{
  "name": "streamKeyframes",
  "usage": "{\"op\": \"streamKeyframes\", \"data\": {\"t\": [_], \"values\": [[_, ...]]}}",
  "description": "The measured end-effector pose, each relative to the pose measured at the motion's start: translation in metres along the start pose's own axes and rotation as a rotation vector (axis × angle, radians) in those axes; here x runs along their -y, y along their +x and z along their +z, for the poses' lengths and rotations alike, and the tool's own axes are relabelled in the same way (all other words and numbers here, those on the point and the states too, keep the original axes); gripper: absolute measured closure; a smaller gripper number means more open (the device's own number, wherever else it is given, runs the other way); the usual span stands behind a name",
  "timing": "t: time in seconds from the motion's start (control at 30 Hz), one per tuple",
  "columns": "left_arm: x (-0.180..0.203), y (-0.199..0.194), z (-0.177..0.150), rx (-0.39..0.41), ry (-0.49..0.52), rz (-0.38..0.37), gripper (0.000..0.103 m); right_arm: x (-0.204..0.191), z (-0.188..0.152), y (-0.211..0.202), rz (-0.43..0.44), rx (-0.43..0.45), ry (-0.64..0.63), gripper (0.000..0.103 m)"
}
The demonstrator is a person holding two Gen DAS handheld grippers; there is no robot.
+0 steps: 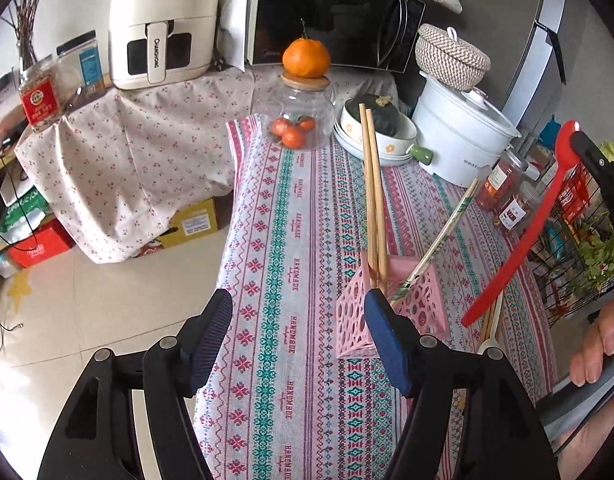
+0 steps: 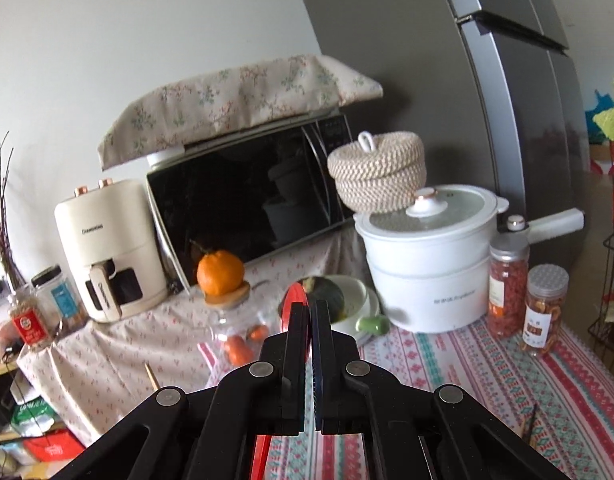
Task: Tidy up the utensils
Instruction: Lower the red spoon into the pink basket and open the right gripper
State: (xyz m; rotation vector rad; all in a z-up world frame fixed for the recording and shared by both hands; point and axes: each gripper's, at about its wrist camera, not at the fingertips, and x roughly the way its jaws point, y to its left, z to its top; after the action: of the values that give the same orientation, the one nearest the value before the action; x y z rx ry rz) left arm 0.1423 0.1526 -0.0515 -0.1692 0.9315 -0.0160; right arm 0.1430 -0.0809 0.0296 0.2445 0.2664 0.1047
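A pink perforated holder stands on the patterned tablecloth. Two wooden chopsticks stand upright in it, and a third, green-patterned chopstick leans out to the right. My left gripper is open with nothing between its fingers; its right fingertip is just in front of the holder. My right gripper is shut on a long red spoon, held slanting above the table to the right of the holder. More pale utensils lie on the cloth below the spoon's handle.
Behind the holder are a glass jar of oranges, stacked bowls with a dark squash, a white pot and snack jars. A wire basket stands right. The table's left edge drops to the tiled floor. A hand holds the right gripper's handle.
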Motion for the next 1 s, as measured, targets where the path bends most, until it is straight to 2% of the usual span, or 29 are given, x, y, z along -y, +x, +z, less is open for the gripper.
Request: {"op": "streamKeyframes", "data": {"t": [0.1, 0.23, 0.43, 0.53, 0.63, 0.67, 0.7, 0.87, 1.0], "values": [[-0.002, 0.004, 0.000, -0.010, -0.001, -0.020, 0.032, -0.016, -0.012, 0.003, -0.040, 0.061, -0.045, 0.101], [-0.005, 0.010, -0.001, -0.023, 0.007, -0.021, 0.032, -0.030, -0.033, 0.007, -0.080, 0.093, -0.130, 0.101], [-0.008, 0.013, 0.001, -0.030, -0.004, -0.025, 0.032, -0.031, -0.052, 0.017, -0.087, 0.053, -0.156, 0.100], [-0.006, 0.013, 0.002, -0.028, -0.003, -0.030, 0.032, -0.028, -0.054, 0.017, -0.060, 0.027, -0.144, 0.100], [-0.001, 0.015, 0.002, -0.029, 0.011, -0.030, 0.030, -0.022, -0.051, 0.019, -0.012, -0.049, -0.121, 0.085], [0.001, 0.016, 0.001, -0.032, 0.017, -0.031, 0.029, -0.018, -0.048, 0.019, 0.013, -0.080, -0.107, 0.074], [0.003, 0.016, 0.000, -0.037, 0.023, -0.034, 0.028, -0.014, -0.045, 0.019, 0.032, -0.109, -0.094, 0.067], [0.020, 0.015, -0.005, -0.061, 0.050, -0.068, 0.026, 0.016, -0.030, 0.008, 0.030, -0.237, -0.083, 0.062], [0.038, 0.011, -0.012, -0.073, 0.067, -0.089, 0.024, 0.053, -0.022, -0.002, -0.040, -0.345, -0.101, 0.043]]}}
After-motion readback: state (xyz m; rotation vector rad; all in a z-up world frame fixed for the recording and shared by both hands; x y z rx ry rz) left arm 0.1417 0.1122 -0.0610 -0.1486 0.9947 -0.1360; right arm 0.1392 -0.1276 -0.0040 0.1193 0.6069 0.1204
